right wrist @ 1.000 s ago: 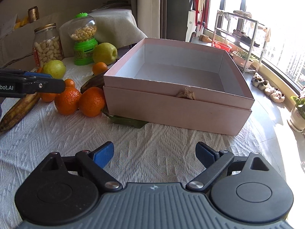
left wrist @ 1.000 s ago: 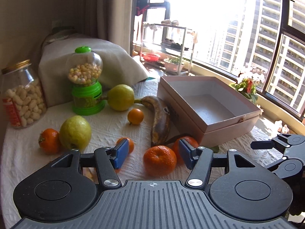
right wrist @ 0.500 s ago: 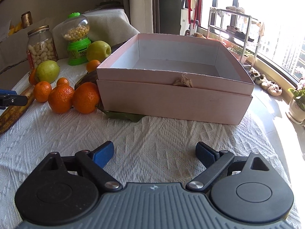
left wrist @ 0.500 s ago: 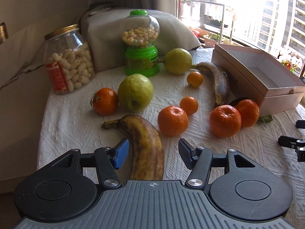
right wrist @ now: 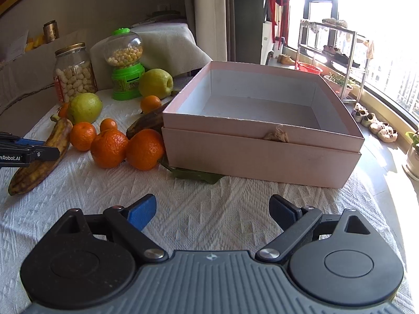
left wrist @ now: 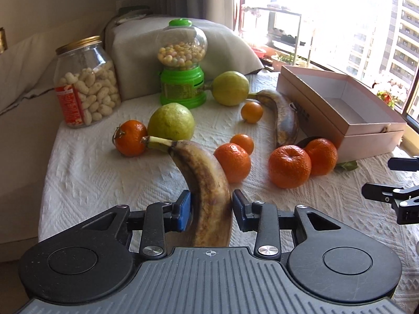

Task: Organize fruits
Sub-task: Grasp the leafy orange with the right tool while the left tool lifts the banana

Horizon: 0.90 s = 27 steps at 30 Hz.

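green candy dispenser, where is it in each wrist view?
Left wrist: candy dispenser upper centre, left of the far green fruit.
Right wrist: upper left, between the peanut jar and that fruit.
Shared landmark: pink box.

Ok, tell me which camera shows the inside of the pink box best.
Right wrist: it looks straight into the pink box, showing its floor and all four walls. Left wrist catches the box obliquely at the frame edge.

1. A brown-spotted overripe banana is lying between the left tool's pads, stem pointing away.
2. Round orange mandarins are sitting clustered beside an open pale pink cardboard box.
3. Two yellow-green pears are resting farther back.
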Available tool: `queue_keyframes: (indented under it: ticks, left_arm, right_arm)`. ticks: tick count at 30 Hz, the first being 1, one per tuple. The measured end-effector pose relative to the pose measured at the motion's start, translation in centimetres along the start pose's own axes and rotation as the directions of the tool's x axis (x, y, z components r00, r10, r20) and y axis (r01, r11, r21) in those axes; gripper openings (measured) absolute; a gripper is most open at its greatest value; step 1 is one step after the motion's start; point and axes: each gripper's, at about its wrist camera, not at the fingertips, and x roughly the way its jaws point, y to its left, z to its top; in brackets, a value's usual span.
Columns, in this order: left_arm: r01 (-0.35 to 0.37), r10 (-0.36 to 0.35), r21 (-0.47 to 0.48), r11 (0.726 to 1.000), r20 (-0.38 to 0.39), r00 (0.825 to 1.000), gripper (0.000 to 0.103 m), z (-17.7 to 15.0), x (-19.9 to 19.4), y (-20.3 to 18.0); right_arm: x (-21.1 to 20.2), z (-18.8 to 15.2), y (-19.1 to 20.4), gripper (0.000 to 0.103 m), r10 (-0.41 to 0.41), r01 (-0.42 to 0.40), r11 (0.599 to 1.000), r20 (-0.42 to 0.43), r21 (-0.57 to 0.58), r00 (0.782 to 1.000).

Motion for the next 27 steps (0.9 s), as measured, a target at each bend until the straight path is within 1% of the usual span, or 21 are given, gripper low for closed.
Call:
queue_keyframes:
  ticks: [1, 3, 4, 5, 6, 7, 8, 10, 12, 13, 14, 15, 16, 18, 22, 25, 27]
  left_arm:
    - [0.017, -0.017, -0.006, 1.0, 0.007, 1.0, 0.04, 0.0, -0.2, -0.2]
    - [0.023, -0.022, -0.015, 1.0, 0.012, 1.0, 0.04, -0.1, -0.2, -0.2]
    - [0.019, -0.019, -0.025, 1.0, 0.013, 1.0, 0.04, -0.1, -0.1, 0.0]
    - [0.015, -0.014, -0.043, 0.999, 0.012, 1.0, 0.04, -0.2, 0.1, 0.4]
    - [0.009, -0.009, -0.061, 0.998, 0.009, 1.0, 0.04, -0.2, 0.3, 0.7]
    - [0.001, 0.0, -0.074, 0.997, 0.008, 1.0, 0.04, -0.2, 0.4, 1.1]
    - [-0.01, 0.01, -0.082, 0.997, 0.008, 1.0, 0.04, -0.1, 0.5, 1.4]
    - [0.002, -0.001, -0.098, 0.995, 0.016, 1.0, 0.039, 0.0, 0.5, 1.9]
    - [0.01, -0.008, -0.098, 0.995, 0.015, 1.0, 0.04, 0.2, 0.7, 2.1]
    - [0.012, -0.011, -0.097, 0.995, 0.013, 1.0, 0.041, 0.2, 0.8, 2.2]
    - [0.014, -0.013, -0.097, 0.995, 0.011, 1.0, 0.042, 0.3, 1.0, 2.2]
    - [0.015, -0.015, -0.098, 0.995, 0.009, 1.0, 0.042, 0.4, 1.1, 2.3]
    - [0.017, -0.016, -0.099, 0.995, 0.006, 1.0, 0.043, 0.4, 1.3, 2.3]
    - [0.017, -0.017, -0.102, 0.995, 0.001, 1.0, 0.044, 0.5, 1.4, 2.4]
    - [0.02, -0.022, -0.092, 0.996, -0.017, 1.0, 0.045, 0.4, 1.7, 2.3]
    - [0.032, -0.037, -0.082, 0.996, -0.056, 0.998, 0.044, -0.1, 2.2, 2.3]
    - [0.034, -0.037, -0.06, 0.998, -0.047, 0.998, 0.044, -0.5, 2.5, 2.2]
  right_arm:
    - [0.0, 0.4, 0.5, 0.094, 0.012, -0.012, 1.0, 0.007, -0.009, 1.0]
    - [0.6, 1.5, 1.3, 0.092, 0.029, -0.029, 1.0, 0.015, 0.003, 0.999]
    - [1.2, 2.2, 1.6, 0.089, 0.04, -0.04, 0.999, 0.012, 0.032, 0.999]
    - [1.7, 2.7, 1.7, 0.082, 0.054, -0.054, 0.997, 0.004, 0.064, 0.999]
    - [2.3, 3.2, 1.8, 0.078, 0.07, -0.069, 0.993, -0.007, 0.099, 0.998]
    - [2.9, 3.6, 1.8, 0.071, 0.093, -0.089, 0.985, -0.022, 0.146, 0.995]
    - [3.6, 3.9, 1.7, 0.067, 0.116, -0.107, 0.975, -0.035, 0.195, 0.993]
    - [4.8, 4.3, 1.4, 0.064, 0.145, -0.118, 0.949, -0.071, 0.292, 0.987]
    - [5.3, 4.3, 1.0, 0.063, 0.15, -0.114, 0.923, -0.071, 0.369, 0.986]
    - [5.4, 4.4, 0.9, 0.059, 0.15, -0.11, 0.915, -0.073, 0.389, 0.986]
    - [5.5, 4.5, 0.9, 0.052, 0.153, -0.112, 0.911, -0.073, 0.397, 0.986]
    - [5.5, 4.4, 1.0, 0.049, 0.155, -0.113, 0.911, -0.076, 0.396, 0.985]
    - [5.4, 4.5, 1.2, 0.043, 0.153, -0.112, 0.918, -0.079, 0.381, 0.985]
    - [5.1, 4.4, 1.5, 0.041, 0.15, -0.111, 0.931, -0.087, 0.347, 0.985]
    - [4.2, 4.0, 1.6, 0.039, 0.158, -0.122, 0.944, -0.096, 0.306, 0.983]
    - [2.6, 3.5, 1.0, 0.038, 0.142, -0.113, 0.955, -0.091, 0.273, 0.986]
    - [1.4, 3.0, 0.2, 0.038, 0.124, -0.1, 0.961, -0.08, 0.257, 0.989]
